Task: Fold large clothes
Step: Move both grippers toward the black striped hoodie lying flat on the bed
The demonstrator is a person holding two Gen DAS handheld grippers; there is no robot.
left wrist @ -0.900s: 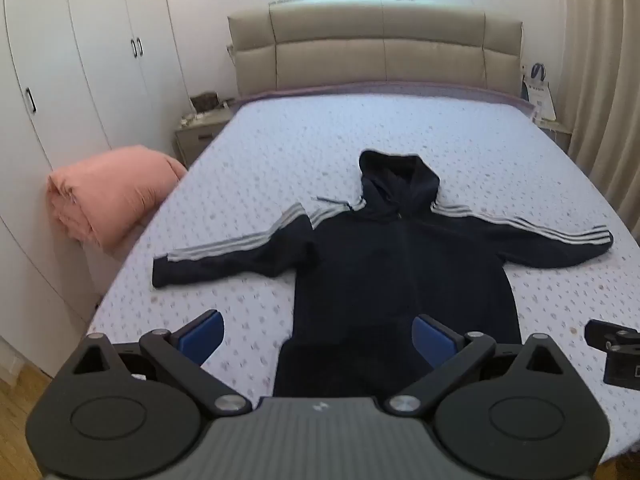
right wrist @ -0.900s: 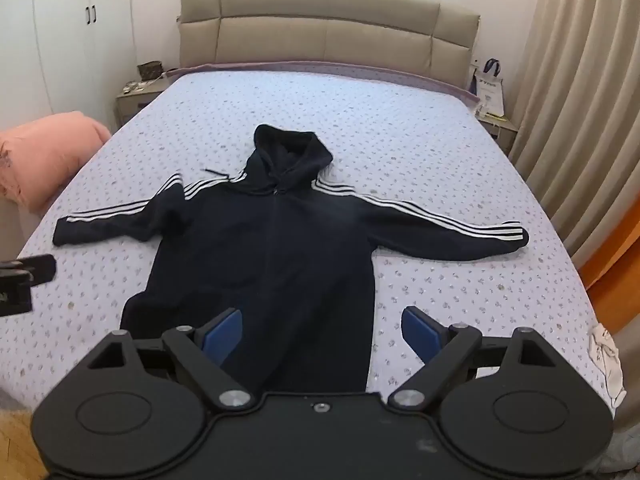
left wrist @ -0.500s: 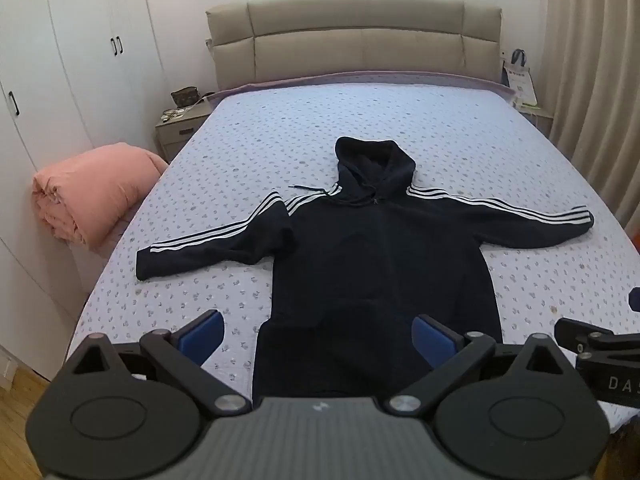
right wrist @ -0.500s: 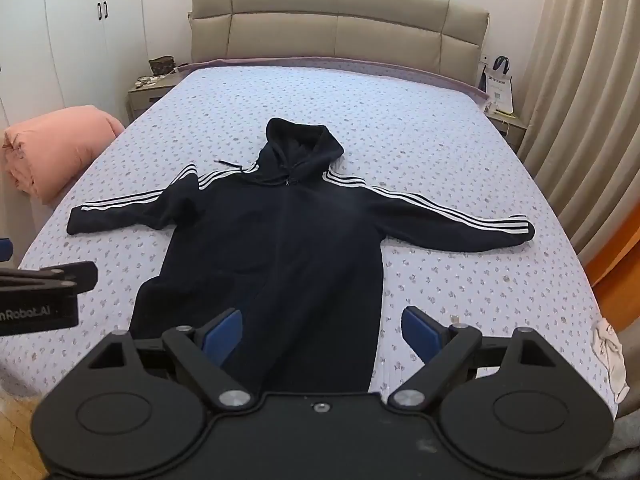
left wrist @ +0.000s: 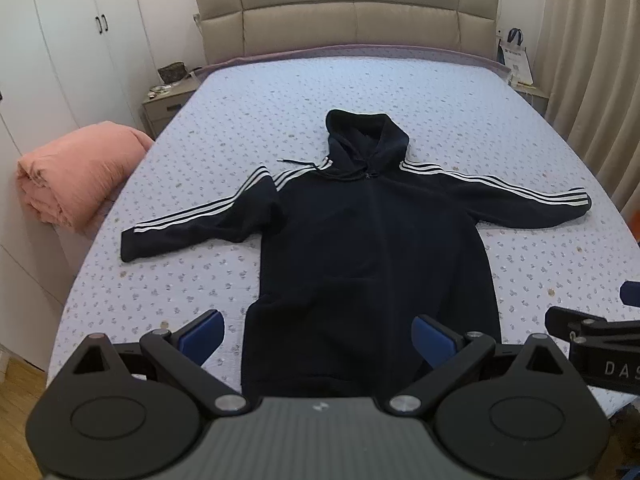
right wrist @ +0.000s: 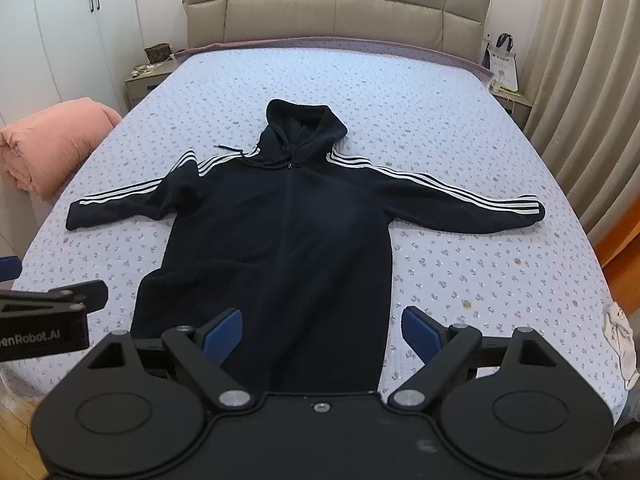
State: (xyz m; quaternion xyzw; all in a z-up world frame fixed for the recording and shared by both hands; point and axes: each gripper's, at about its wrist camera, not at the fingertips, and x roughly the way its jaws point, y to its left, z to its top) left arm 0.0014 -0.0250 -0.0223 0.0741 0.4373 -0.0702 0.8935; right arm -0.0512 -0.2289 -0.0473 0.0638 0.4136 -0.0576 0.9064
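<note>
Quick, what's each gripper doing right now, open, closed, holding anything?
Left gripper: jaws wide open, holding nothing, above the hoodie hem.
Right gripper: jaws wide open, holding nothing, also above the hem.

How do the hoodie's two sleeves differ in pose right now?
The sleeve toward the pink quilt is bunched near the shoulder and looks shorter; the sleeve toward the curtains lies smooth and stretched out. The first angles down more; the second runs flatter. Both are navy, white-striped, flat on the bed.

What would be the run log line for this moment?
stage: before first fold | hoodie: flat on bed, sleeves spread | left claw: open, empty | right claw: open, empty
</note>
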